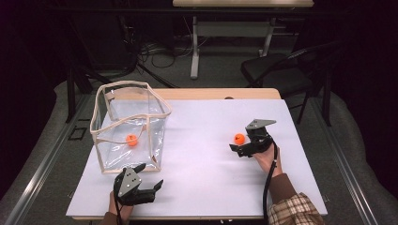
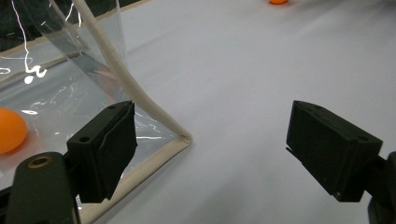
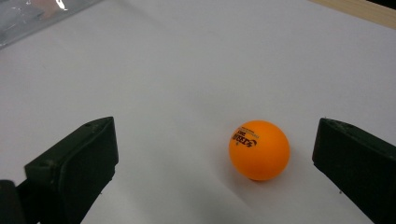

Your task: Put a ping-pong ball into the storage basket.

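Here the right tool (image 3: 215, 163) gapes wide around a glossy orange ball (image 3: 259, 150) with black print.

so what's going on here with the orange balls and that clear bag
A person holds a gripper in each hand at a white table. The right gripper is open, its jaws on either side of an orange ping-pong ball on the table, not yet closed on it. A second orange ball already lies inside the clear plastic bag. The left gripper is open too, by the bag's near corner, holding nothing.
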